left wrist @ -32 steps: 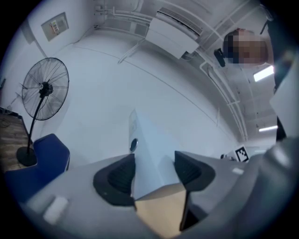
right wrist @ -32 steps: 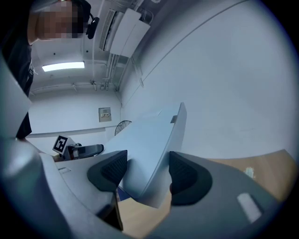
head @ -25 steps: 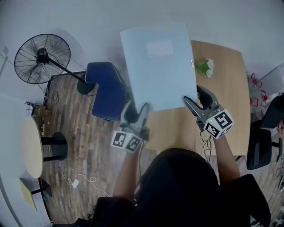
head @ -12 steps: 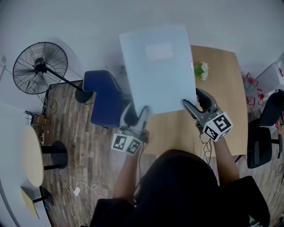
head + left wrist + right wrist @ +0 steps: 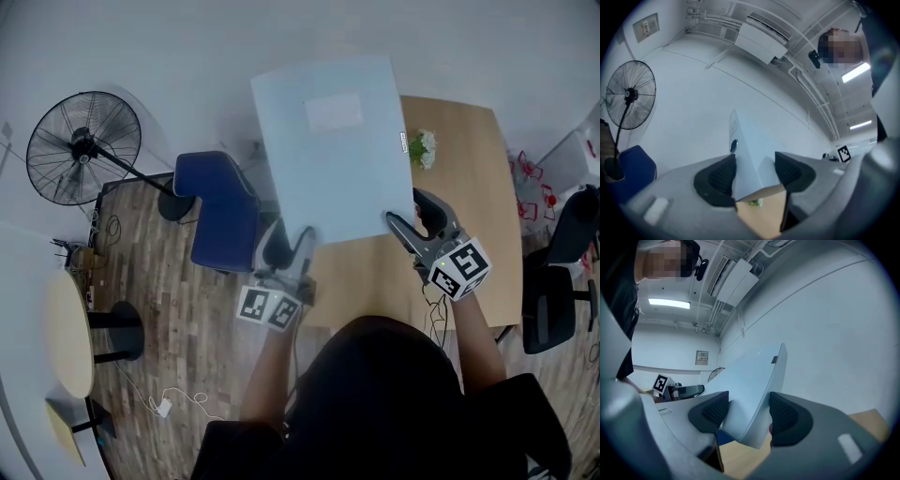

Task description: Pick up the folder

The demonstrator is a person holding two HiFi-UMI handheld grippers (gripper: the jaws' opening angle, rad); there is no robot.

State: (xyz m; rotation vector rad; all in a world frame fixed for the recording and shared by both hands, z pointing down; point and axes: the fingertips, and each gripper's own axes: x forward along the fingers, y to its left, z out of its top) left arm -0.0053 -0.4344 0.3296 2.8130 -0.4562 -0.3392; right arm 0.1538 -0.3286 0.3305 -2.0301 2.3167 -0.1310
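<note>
I hold the light blue folder (image 5: 333,145) with both tools. My left tool (image 5: 286,248) is pinched tight on the folder's bottom left corner. My right tool (image 5: 405,208) is pinched tight on its bottom right corner. In each gripper view I see the folder's edge squeezed between the two dark pads, with no gap.

The folder is up in the air above the table (image 5: 469,197) and does not touch it. It stands tall with its flat face turned to me. Part of it hangs out past the table's left edge, over the blue chair (image 5: 220,202). A little bunch of flowers (image 5: 424,148) sits on the table, just beside the folder's right edge. A black fan (image 5: 82,145) stands on the floor, far out past the table's left edge.

I think the pick-up step is pretty much done, because the folder is off the table and both tools have it. Next, I think both tools need to hold tight and level so the folder does not tip or slip. If I move it, both tools must go together, or the folder could twist.
</note>
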